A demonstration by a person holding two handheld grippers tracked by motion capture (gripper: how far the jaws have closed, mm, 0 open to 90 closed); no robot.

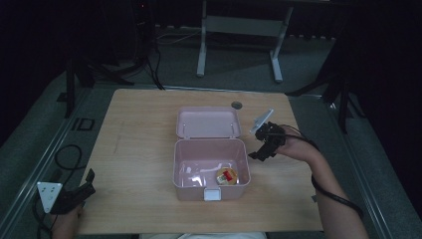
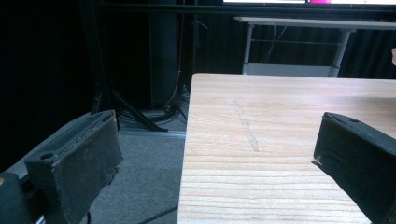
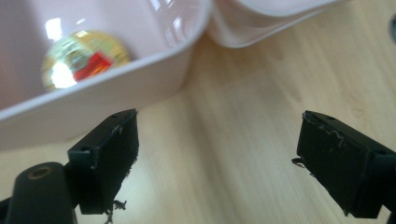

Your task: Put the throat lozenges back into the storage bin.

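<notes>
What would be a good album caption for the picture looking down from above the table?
An open pink box holding a small round packet, with two hand-held grippers open either side.

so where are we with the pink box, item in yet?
Done: the pink box stands open with its lid laid back, and one round gold-and-red packet lies inside near the front right corner. In hand: nothing. The right gripper hangs open beside the box's right wall; the left gripper is open at the table's near-left edge. Left, likely: closing the lid.
</notes>
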